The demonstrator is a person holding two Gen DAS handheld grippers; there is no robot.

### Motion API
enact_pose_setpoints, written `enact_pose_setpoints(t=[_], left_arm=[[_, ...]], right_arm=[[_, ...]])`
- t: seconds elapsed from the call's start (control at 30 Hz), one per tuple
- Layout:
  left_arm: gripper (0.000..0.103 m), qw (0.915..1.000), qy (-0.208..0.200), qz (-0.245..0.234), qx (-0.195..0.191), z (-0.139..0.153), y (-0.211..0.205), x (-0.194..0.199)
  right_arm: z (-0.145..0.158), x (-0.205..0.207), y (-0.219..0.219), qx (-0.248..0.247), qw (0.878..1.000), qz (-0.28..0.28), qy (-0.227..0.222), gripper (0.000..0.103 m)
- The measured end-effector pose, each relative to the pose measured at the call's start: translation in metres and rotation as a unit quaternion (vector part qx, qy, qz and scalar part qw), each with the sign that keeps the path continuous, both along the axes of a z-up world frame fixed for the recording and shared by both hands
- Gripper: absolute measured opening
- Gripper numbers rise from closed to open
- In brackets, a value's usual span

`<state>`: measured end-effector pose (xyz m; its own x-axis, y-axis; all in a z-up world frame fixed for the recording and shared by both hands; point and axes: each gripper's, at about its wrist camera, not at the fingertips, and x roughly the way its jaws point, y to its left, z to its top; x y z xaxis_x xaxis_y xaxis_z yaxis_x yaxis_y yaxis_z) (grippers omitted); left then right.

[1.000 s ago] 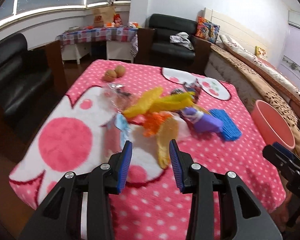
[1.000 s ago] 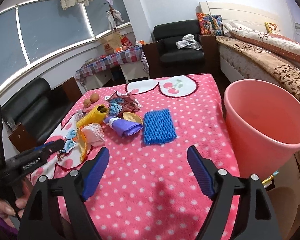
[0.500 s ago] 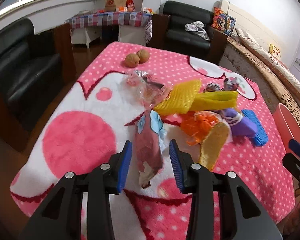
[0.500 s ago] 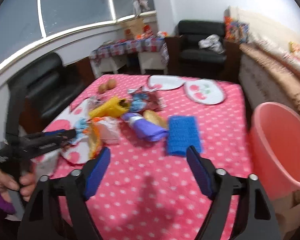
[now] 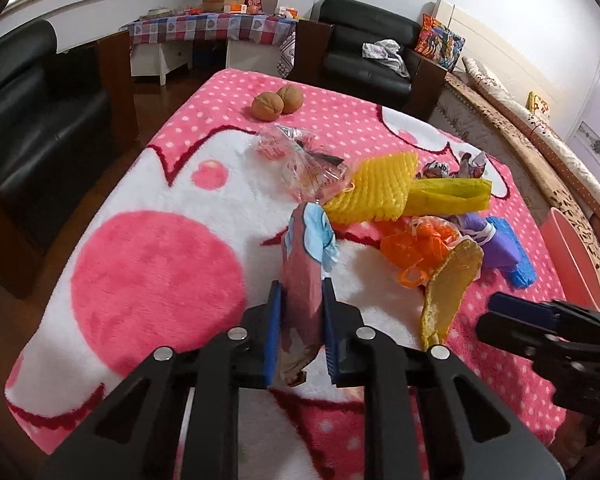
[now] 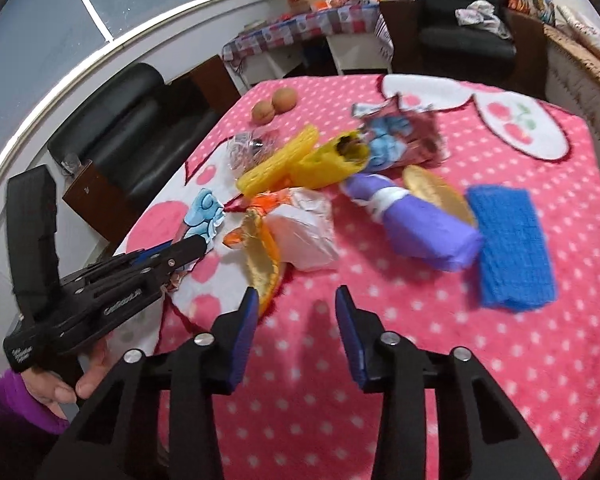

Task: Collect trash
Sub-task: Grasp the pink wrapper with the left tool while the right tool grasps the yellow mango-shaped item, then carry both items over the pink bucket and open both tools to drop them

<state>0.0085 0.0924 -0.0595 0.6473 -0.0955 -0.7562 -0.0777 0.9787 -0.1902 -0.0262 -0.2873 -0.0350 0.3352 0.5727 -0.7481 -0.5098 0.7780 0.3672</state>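
- Fingers of the left gripper (image 5: pixel 302 316) were closing on the flat pink-and-blue snack wrapper (image 5: pixel 305 268), pads touching it.
- Right gripper (image 6: pixel 296 320) was closing, empty, beside that wrapper.
- Next probably lift and carry it to the pink plastic bin (image 5: pixel 572 264).

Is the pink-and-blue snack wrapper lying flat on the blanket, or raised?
Raised. The snack wrapper stands on edge between the left gripper pads, which are closing on it, its far end above the blanket.

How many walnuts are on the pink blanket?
2. Both walnuts lie touching, side by side, at the blanket's far end, beyond the trash pile. Others may be hidden.
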Motion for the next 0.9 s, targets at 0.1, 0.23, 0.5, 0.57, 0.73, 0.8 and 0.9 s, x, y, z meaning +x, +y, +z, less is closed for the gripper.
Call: enact_pose_setpoints(t=[0.1, 0.23, 0.5, 0.57, 0.73, 0.8, 0.9], left_arm=[[0.018, 0.9999, -0.005, 0.005, -0.01, 0.002, 0.007, -0.003], [0.018, 0.9998, -0.005, 0.008, -0.014, 0.003, 0.013, -0.006], [0.018, 0.9997, -0.012, 0.009, -0.018, 0.007, 0.013, -0.008], [0.018, 0.9997, -0.013, 0.008, -0.018, 0.009, 0.012, -0.009], [0.018, 0.9995, -0.019, 0.005, -0.024, 0.014, 0.008, -0.01], [0.018, 0.9993, -0.026, 0.002, -0.027, 0.019, 0.005, -0.012], [0.018, 0.999, -0.034, -0.003, -0.029, 0.025, 0.0, -0.012]], right_arm=[[-0.004, 0.002, 0.012, -0.001, 1.0, 0.008, 0.008, 0.032], [-0.008, 0.005, 0.024, -0.005, 1.0, 0.016, 0.013, 0.025], [-0.009, 0.005, 0.027, 0.0, 1.0, 0.018, 0.012, 0.008], [-0.007, 0.002, 0.022, 0.002, 1.0, 0.018, 0.009, 0.005], [0.001, -0.007, 0.01, 0.003, 1.0, 0.023, -0.006, 0.005], [0.004, -0.012, 0.003, 0.002, 1.0, 0.021, -0.013, 0.005], [0.01, -0.015, -0.013, 0.007, 1.0, 0.009, -0.022, 0.005]])
